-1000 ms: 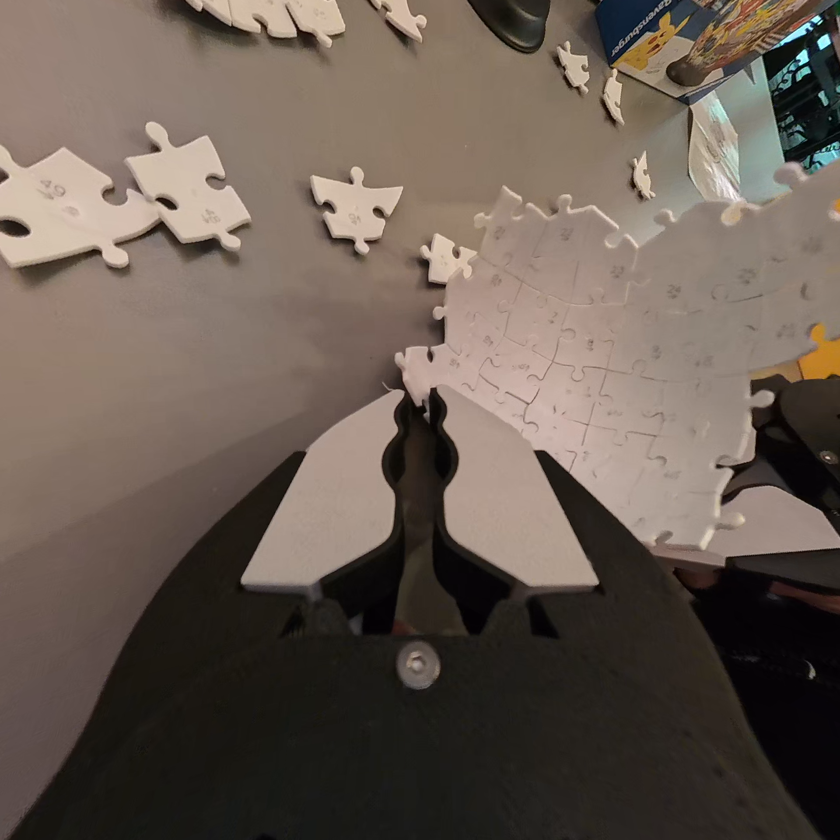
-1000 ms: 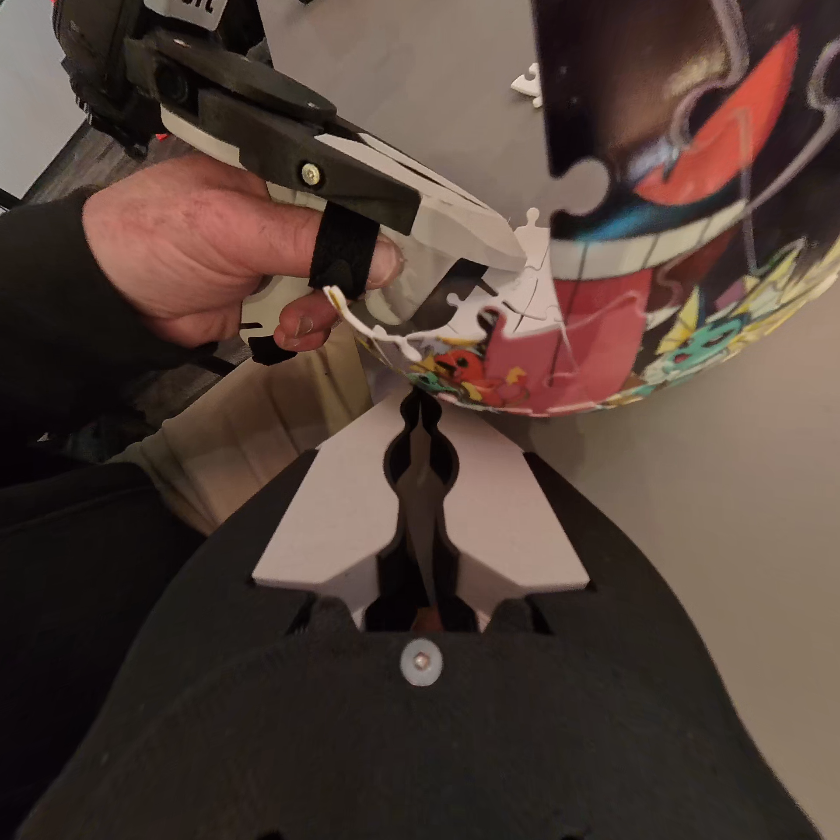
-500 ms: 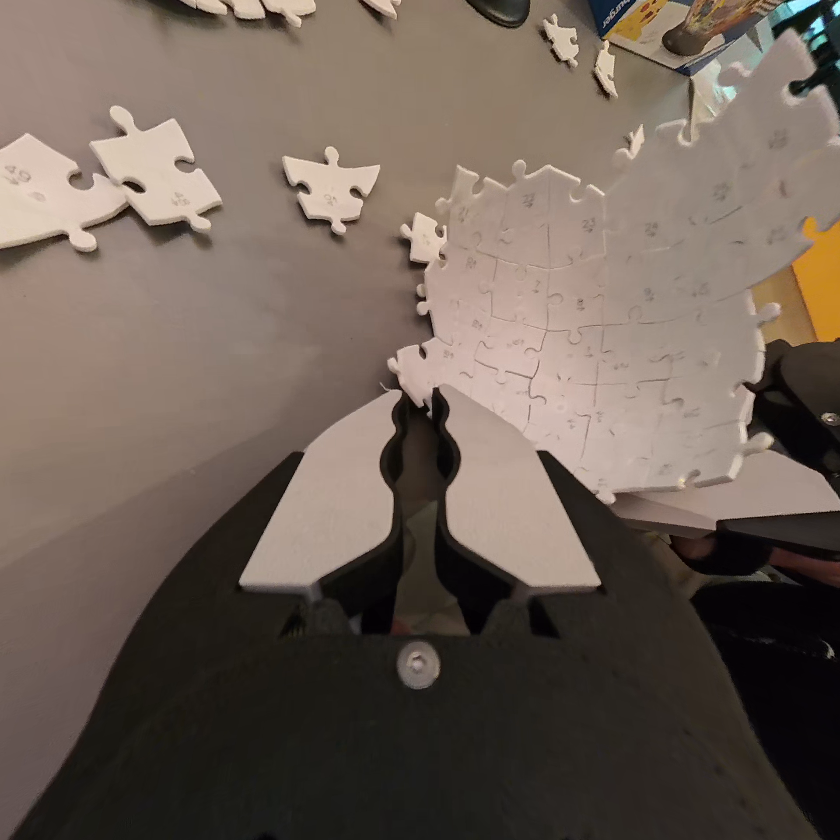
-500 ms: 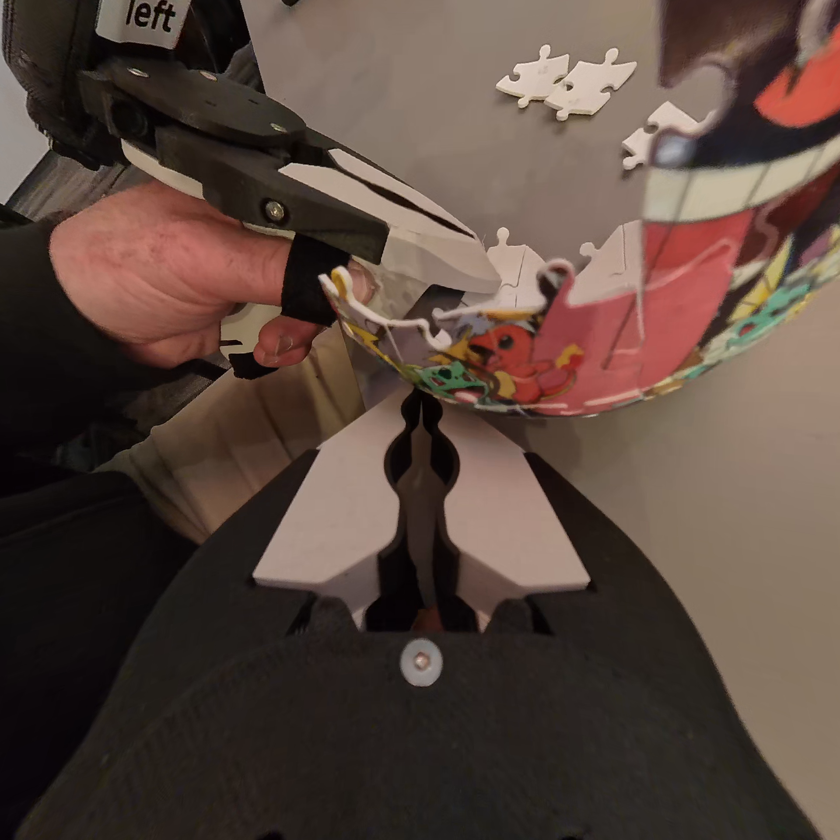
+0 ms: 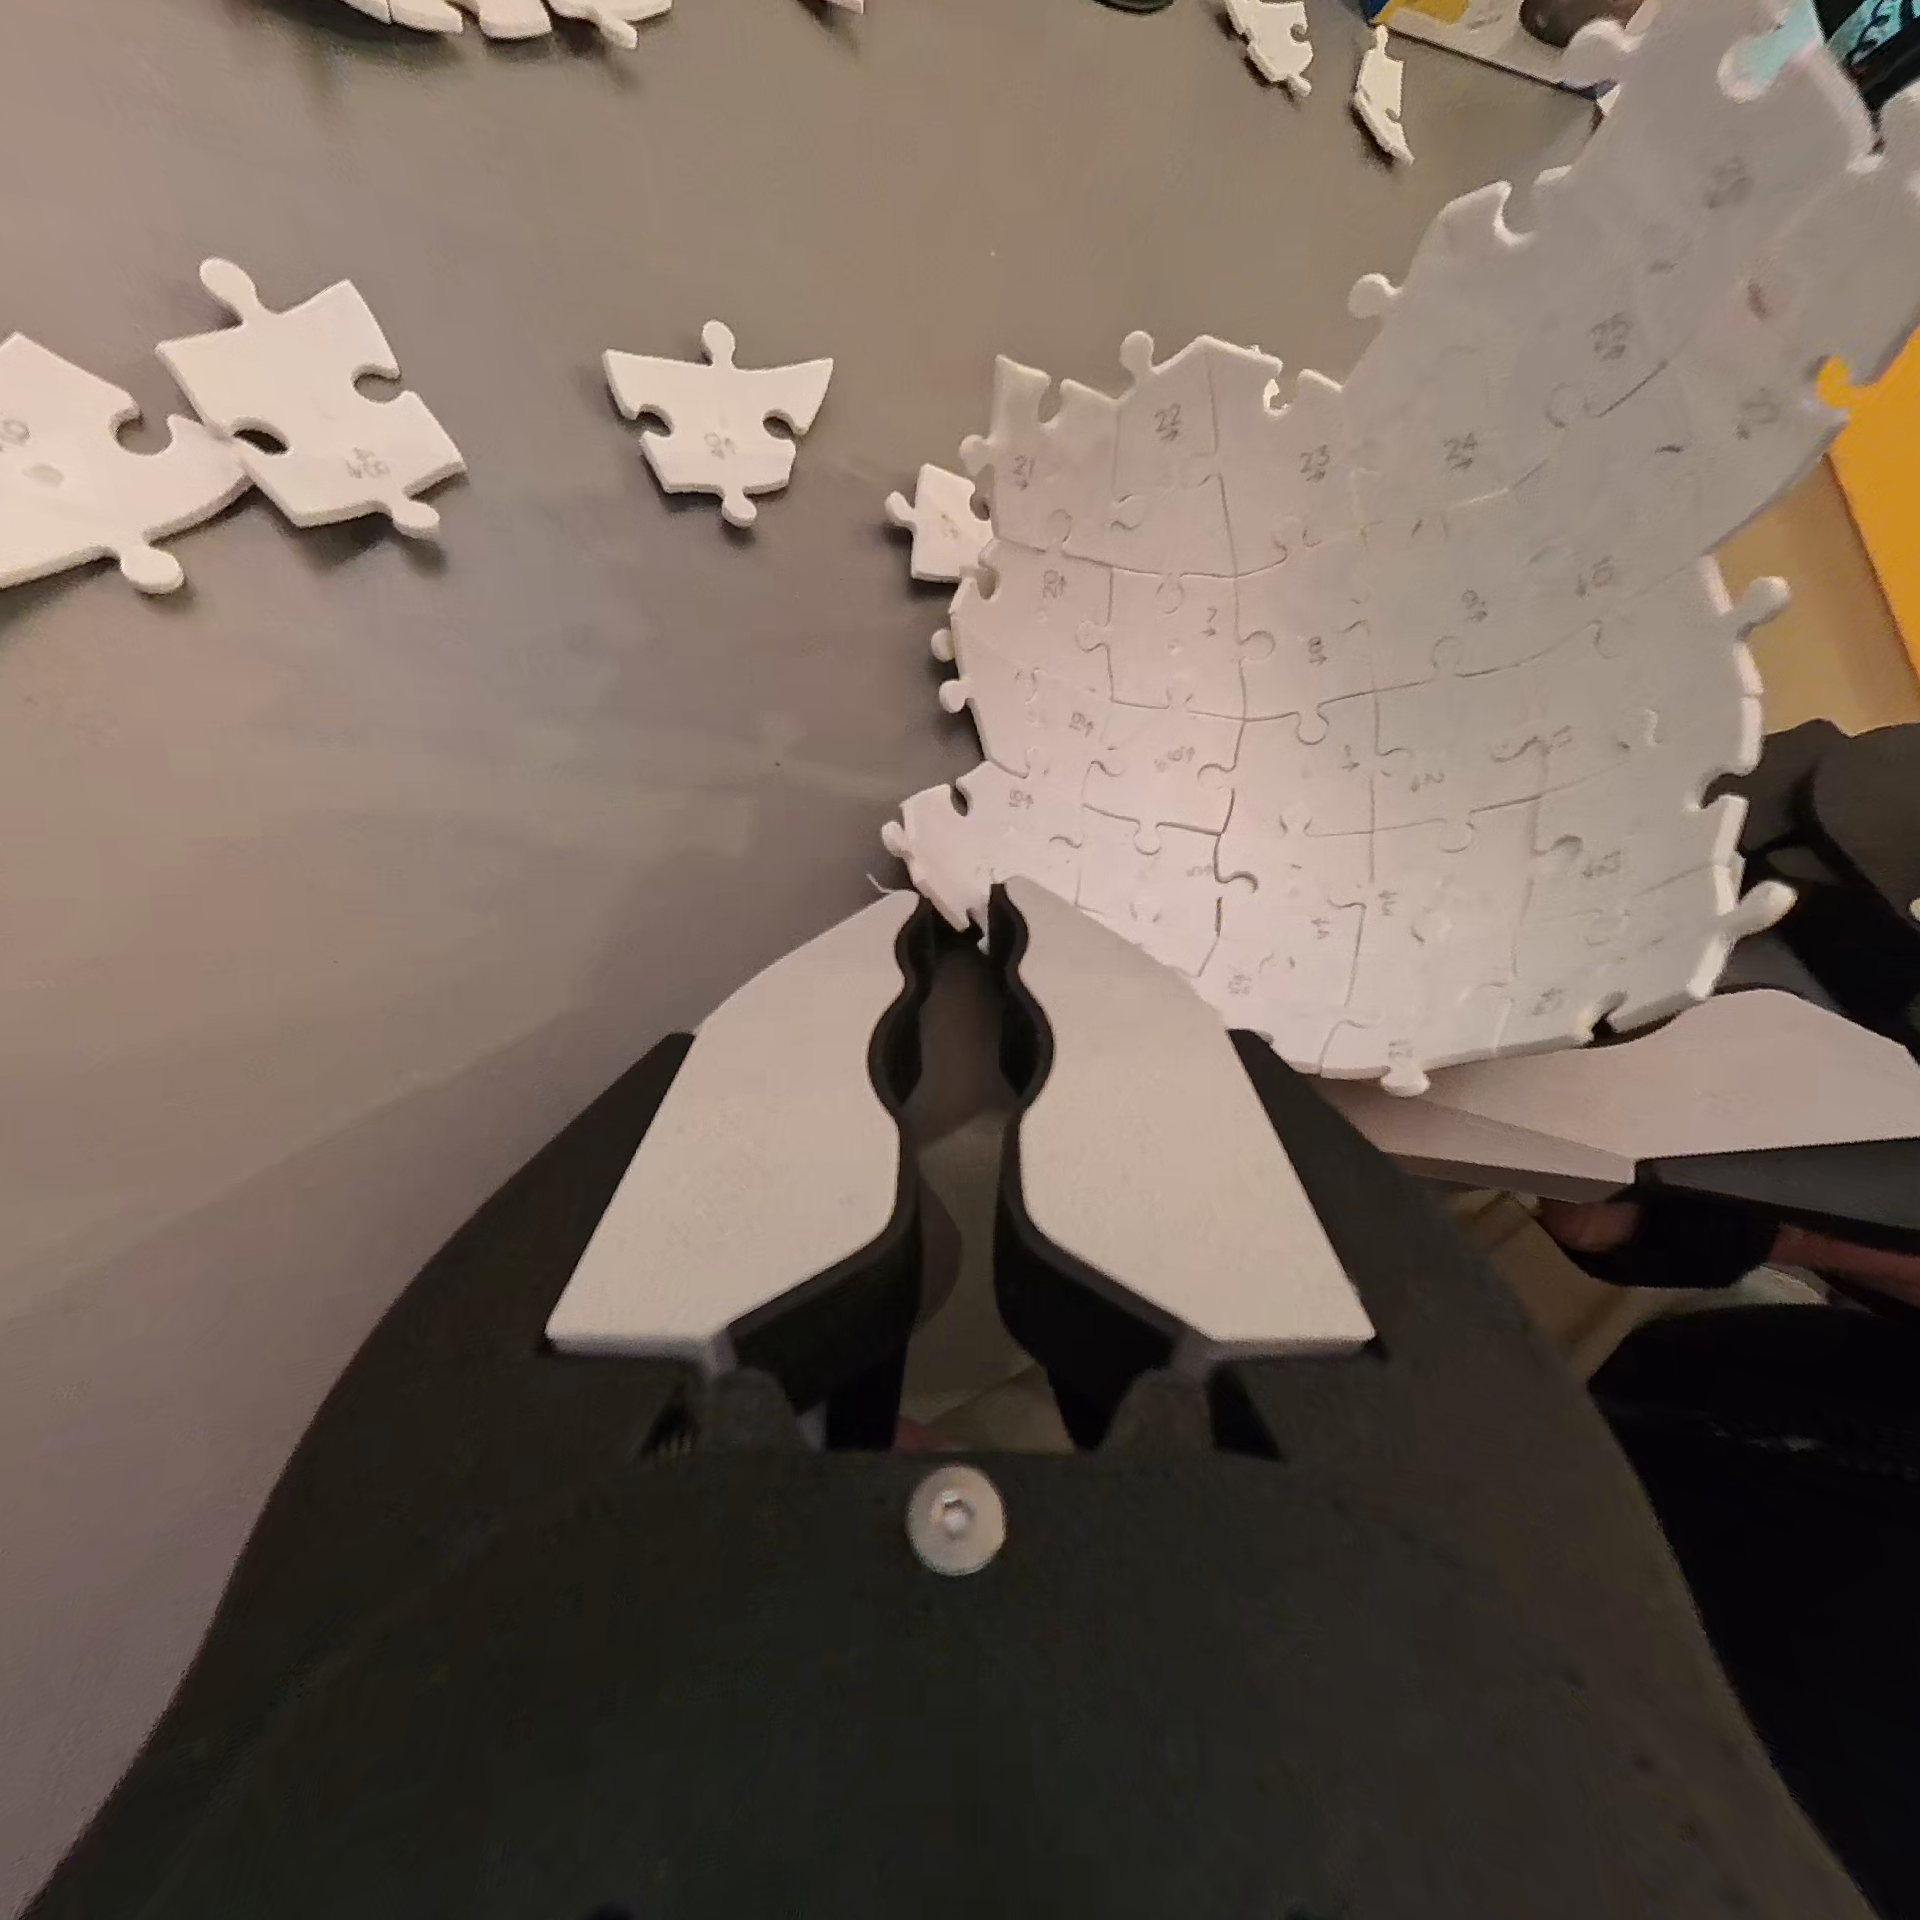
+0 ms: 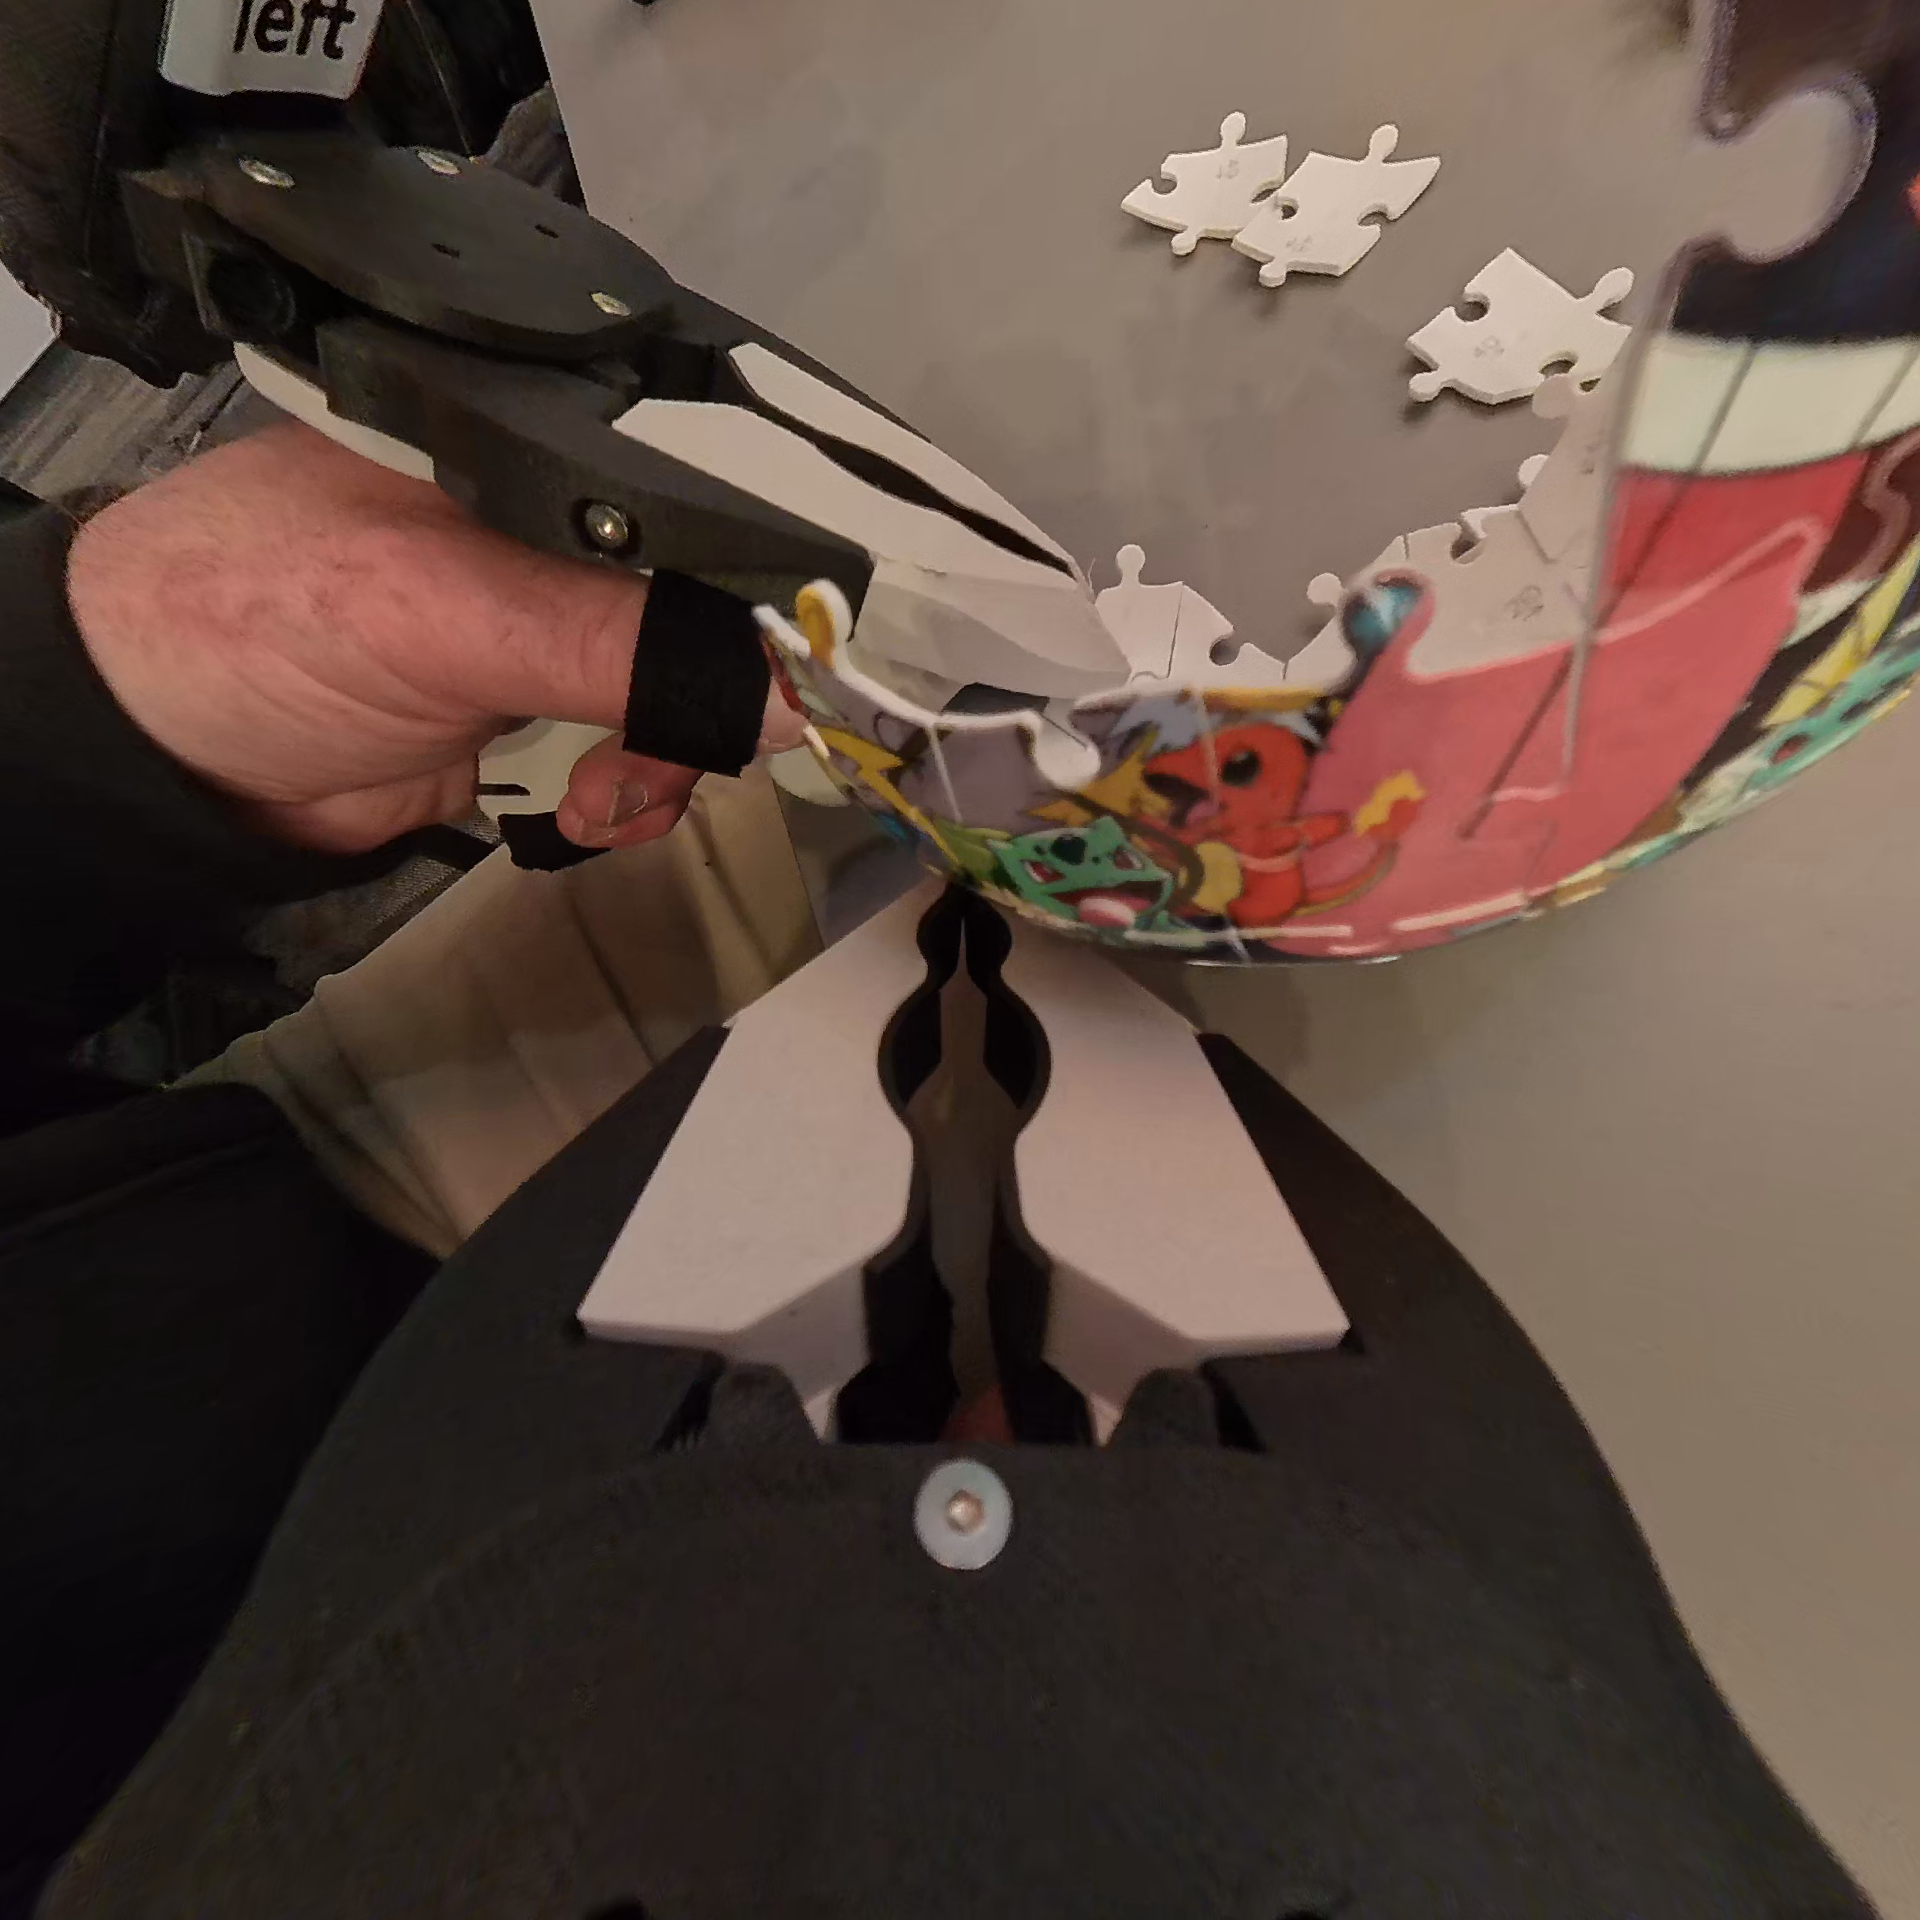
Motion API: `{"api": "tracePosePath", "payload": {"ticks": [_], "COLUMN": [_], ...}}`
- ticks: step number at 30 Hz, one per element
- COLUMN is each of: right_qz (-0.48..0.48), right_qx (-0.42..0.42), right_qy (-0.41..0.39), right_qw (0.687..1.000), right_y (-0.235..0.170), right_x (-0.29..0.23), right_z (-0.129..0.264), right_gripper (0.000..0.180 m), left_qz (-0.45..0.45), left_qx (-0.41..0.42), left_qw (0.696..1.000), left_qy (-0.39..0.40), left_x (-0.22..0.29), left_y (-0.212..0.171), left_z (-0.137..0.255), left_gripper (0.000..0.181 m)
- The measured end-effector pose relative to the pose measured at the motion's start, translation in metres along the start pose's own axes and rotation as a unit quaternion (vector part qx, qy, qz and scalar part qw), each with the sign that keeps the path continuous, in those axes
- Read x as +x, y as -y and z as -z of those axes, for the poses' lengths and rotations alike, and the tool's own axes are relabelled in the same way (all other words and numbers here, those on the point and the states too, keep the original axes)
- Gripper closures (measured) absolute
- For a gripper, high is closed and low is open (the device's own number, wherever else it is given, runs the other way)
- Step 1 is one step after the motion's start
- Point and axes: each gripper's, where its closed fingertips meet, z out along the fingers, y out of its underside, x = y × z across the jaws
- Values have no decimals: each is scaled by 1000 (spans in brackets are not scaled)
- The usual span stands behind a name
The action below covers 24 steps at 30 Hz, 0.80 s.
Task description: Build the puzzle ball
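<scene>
The half-built puzzle ball (image 5: 1351, 675) is a curved shell, white with numbered backs inside and printed with coloured cartoon figures outside (image 6: 1247, 810). It is held over the grey table (image 5: 520, 727). My left gripper (image 5: 956, 920) is shut on the shell's rim at its lower left corner; it also shows in the right wrist view (image 6: 1091, 634). My right gripper (image 6: 966, 914) is shut on the shell's lower rim, and its grey finger (image 5: 1621, 1112) shows under the shell.
Loose white pieces lie on the table: one winged piece (image 5: 717, 426), two joined pieces (image 5: 312, 405), a small one (image 5: 940, 525) by the shell, and more (image 6: 1288, 208). A printed box (image 5: 1475, 26) stands at the back right. A person's hand (image 6: 312, 644) holds the left gripper. My right fingertips sit around 5 cm from my left ones.
The shell has tipped and turned between the two grippers, so more of its inside faces the left camera. In the right wrist view the loose pieces have come into sight.
</scene>
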Motion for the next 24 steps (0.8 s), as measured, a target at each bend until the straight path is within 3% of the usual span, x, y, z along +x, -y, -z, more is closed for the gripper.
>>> {"api": "tracePosePath", "payload": {"ticks": [11, 24], "right_qz": [-3, -7], "right_qx": [5, 7], "right_qy": [-1, 0], "right_qw": [1000, 1000], "right_y": [1, 2], "right_x": [1, 2], "right_z": [1, 2], "right_gripper": [180, 180], "left_qz": [-28, 20], "left_qx": [7, 9], "left_qw": [1000, 1000], "left_qy": [10, -10], "left_x": [0, 2], "left_y": [-1, 1], "left_z": [0, 2], "left_gripper": [171, 162]}}
